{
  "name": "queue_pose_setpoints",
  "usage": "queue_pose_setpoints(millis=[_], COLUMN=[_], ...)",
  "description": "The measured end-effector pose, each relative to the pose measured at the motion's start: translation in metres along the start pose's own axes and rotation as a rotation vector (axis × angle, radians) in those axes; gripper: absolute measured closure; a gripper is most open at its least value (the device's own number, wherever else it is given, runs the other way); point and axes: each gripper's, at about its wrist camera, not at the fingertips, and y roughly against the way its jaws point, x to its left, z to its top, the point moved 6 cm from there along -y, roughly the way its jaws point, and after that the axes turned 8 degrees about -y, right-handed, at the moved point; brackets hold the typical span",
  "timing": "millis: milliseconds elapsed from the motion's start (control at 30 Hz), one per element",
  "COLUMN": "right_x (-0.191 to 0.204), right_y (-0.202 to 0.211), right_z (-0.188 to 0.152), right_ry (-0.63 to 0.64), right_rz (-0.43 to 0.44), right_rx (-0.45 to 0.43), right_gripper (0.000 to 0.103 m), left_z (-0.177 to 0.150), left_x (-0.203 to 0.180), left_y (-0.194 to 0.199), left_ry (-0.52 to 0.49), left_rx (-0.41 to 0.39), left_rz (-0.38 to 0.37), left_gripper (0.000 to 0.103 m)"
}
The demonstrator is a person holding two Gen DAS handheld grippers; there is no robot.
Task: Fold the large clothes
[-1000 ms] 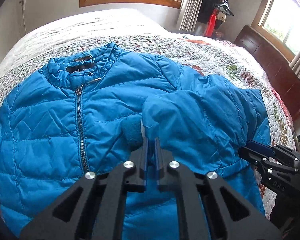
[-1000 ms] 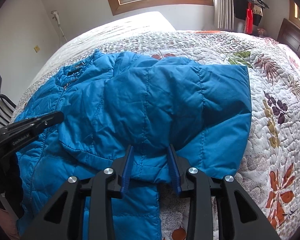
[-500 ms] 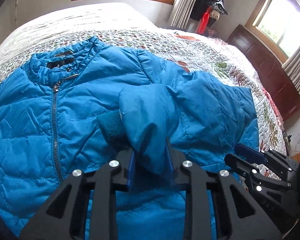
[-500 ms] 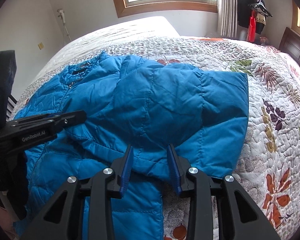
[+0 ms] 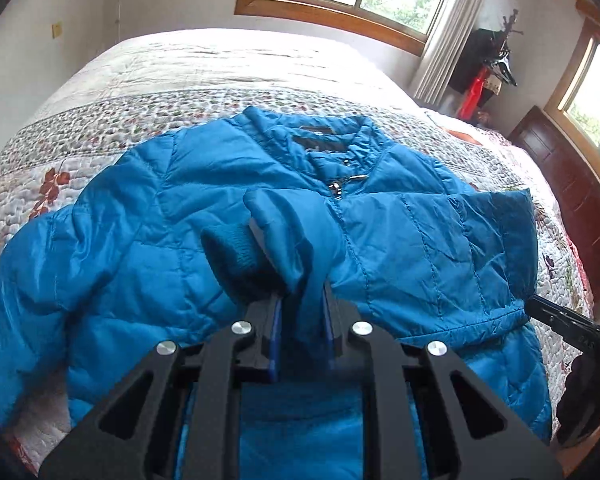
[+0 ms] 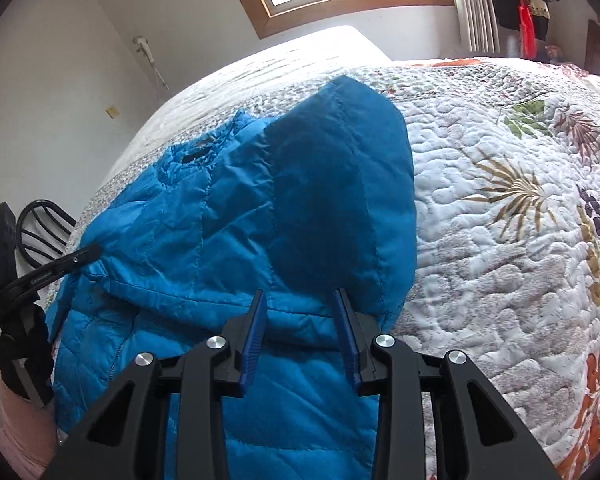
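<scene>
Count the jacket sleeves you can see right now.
2. One sleeve is folded across the chest, its cuff between the left gripper's jaws. The other sleeve lies spread out at the frame's left side.

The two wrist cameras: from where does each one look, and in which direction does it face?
Left wrist: sits behind the left gripper, low over the blue jacket, facing its collar and the window; the sleeve cuff lies between its fingers, and the right gripper shows at the right edge.
Right wrist: sits behind the open right gripper, facing along the folded sleeve and quilt; the left gripper shows at the left.
Both views share the jacket, quilt and window.
</scene>
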Motion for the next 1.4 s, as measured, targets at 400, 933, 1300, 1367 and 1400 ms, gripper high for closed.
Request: queue_pose_setpoints(millis=[400,933,1300,1367,1400], right_x=[0.024,0.051,0.041,0.040,0.039], right_y=[-0.014,-0.061,0.000,-0.009,-0.016], right_z=[-0.011,0.008,0.060,0.069,0.072], right_ry=[0.146,0.209,0.074,0.059,0.054], right_rz=[-0.126,-0.208,-0.064,-0.078,-0.090], right_rx=[-0.008,0.063,0.012,0.037,0.046], right_gripper=[0.067,0.067,0.066,0.066,0.066], left_z=[-0.018,-0.024,0.003,0.009,0.011], left_x=[0.016,0.055,0.063,0.044,0.035], left_y=[-0.020,-0.017,0.061,0.059,0.052], left_ry=[-0.019,-0.002,0.053,0.013,-0.008], left_rx=[0.000,-0.007,-0.159,-0.151,-0.131], left_rz=[0.062,0.108,0.195,0.154,0.140], left_gripper=[0.085,0.073,0.052,0.046,0.045])
